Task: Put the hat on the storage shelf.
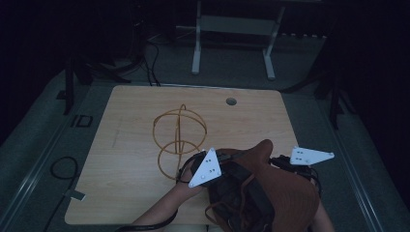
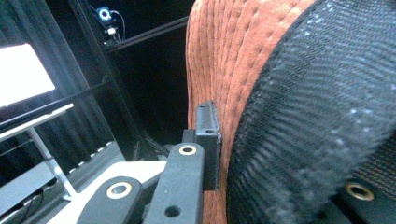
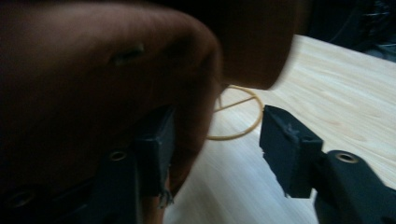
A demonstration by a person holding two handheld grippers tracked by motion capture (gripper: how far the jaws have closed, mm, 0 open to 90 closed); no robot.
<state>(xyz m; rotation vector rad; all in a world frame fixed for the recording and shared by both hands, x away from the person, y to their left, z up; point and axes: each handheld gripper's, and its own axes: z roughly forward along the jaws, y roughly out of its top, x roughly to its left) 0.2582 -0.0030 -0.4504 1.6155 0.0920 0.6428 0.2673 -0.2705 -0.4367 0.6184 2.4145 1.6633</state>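
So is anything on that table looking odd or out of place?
Only the rust-brown quilted hat: it hangs crumpled off the table's near edge, pinched by the left gripper. The yellow wire stand sits upright on the wooden table.

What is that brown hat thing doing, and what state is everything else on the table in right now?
Rust-brown stitched fabric hat with black mesh lining: lifted off the table, crumpled.
Left gripper: shut on the hat's fabric.
Right gripper: jaws apart, with a fold of the hat against one of them.
Yellow wire stand of crossed hoops: upright on the table, bare, apart from the hat.
Light wooden table: lit dimly.
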